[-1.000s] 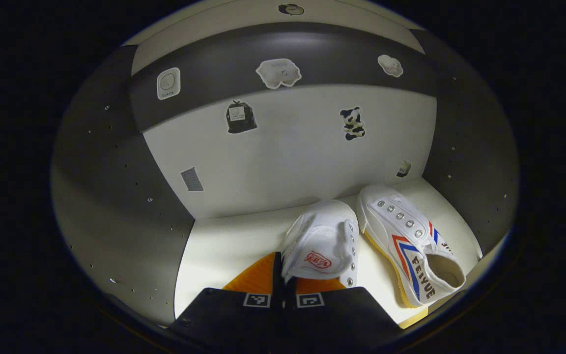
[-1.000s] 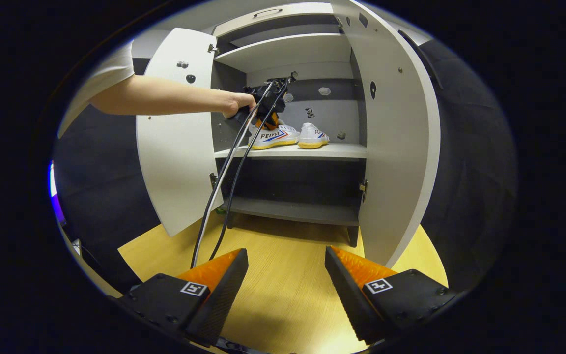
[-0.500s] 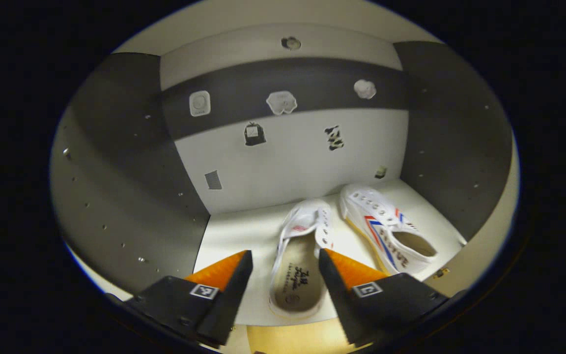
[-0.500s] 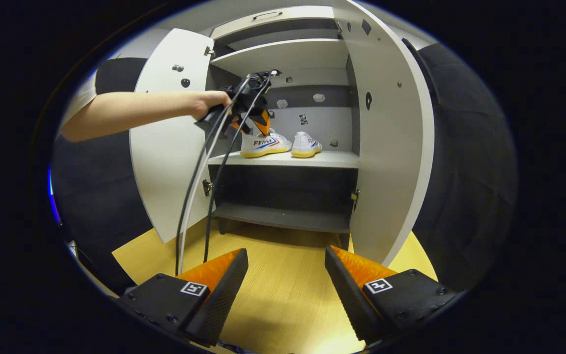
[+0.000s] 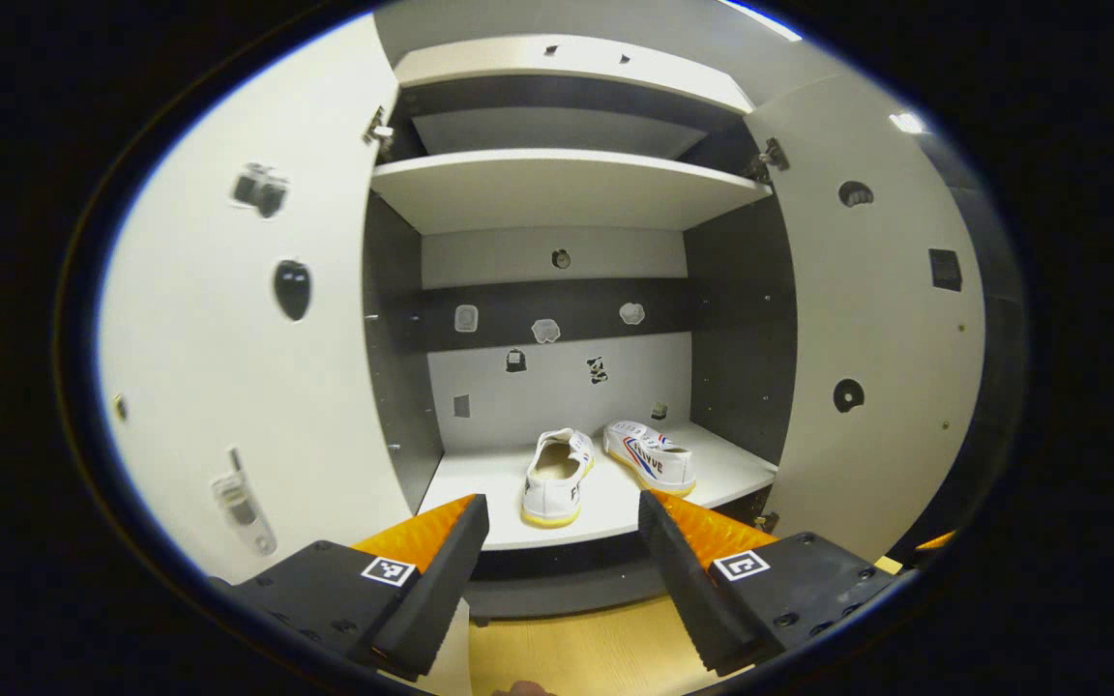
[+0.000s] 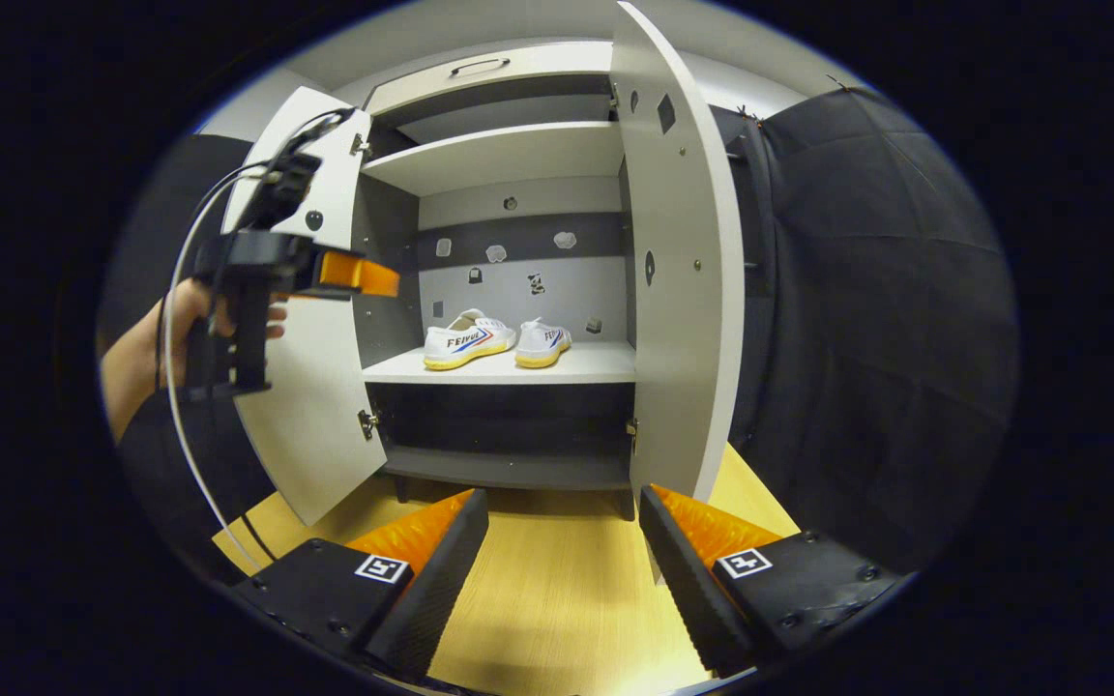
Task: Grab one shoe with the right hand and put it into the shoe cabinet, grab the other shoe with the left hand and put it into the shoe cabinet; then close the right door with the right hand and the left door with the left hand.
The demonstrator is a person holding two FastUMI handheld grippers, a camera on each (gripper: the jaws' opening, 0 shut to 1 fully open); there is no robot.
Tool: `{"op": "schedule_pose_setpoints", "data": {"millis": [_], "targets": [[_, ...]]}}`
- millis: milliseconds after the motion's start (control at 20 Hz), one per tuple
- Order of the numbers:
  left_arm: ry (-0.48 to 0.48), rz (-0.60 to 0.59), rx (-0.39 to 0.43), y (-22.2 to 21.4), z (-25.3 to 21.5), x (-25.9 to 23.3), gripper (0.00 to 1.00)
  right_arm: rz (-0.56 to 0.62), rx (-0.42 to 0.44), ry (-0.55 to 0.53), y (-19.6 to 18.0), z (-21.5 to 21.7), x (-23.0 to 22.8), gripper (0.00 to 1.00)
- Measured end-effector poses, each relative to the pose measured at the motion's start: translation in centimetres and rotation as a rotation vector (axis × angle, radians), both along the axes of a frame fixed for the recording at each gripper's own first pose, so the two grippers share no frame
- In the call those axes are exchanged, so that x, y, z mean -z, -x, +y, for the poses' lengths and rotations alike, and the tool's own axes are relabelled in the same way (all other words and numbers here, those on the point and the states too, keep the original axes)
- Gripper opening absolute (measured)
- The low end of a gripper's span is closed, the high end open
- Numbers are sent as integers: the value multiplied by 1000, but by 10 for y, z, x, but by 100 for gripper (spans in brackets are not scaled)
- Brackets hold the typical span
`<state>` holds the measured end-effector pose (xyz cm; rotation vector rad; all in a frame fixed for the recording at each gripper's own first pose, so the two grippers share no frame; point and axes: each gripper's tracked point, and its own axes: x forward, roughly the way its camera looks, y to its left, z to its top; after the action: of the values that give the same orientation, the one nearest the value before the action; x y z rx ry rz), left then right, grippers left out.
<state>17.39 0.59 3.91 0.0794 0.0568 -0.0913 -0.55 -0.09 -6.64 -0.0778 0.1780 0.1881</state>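
Two white canvas shoes stand side by side on the middle shelf [image 5: 615, 503] of the open shoe cabinet: the left shoe [image 5: 557, 476] [image 6: 467, 339] and the right shoe [image 5: 652, 454] [image 6: 542, 343]. My left gripper [image 5: 562, 541] is open and empty, drawn back in front of the shelf; from the right gripper view it appears as the left gripper [image 6: 344, 275] held by a hand [image 6: 146, 348] beside the left door [image 6: 310, 387]. My right gripper [image 6: 562, 541] is open and empty over the wooden floor, facing the cabinet. The right door [image 6: 678, 290] stands open edge-on.
Both doors, the left door [image 5: 238, 338] and the right door [image 5: 881, 338], hang wide open. An upper shelf [image 5: 557, 184] and a lower shelf [image 6: 509, 469] are bare. Cables [image 6: 185, 425] trail from the left gripper. Black cloth [image 6: 866, 319] hangs to the right of the cabinet.
My left gripper opened and let go of the shoe on the shelf, then pulled back out of the cabinet. The right gripper stayed open and shifted slightly.
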Motion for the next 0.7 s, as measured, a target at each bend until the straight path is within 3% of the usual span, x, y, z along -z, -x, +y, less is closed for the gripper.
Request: {"op": "schedule_pose_setpoints", "data": {"millis": [150,350,600,700], "targets": [[-2,-19,51,45,-7,28,96,-55,67,46,7,-16,-22,100],[101,44,127,87,-22,60,96,-100,129,43,17,-37,-65,98],[38,14,72,107,-17,60,96,-158,166,-7,16,-89,-120,98],[85,36,50,112,-24,66,96,-141,180,-36,7,-120,-132,98]]}}
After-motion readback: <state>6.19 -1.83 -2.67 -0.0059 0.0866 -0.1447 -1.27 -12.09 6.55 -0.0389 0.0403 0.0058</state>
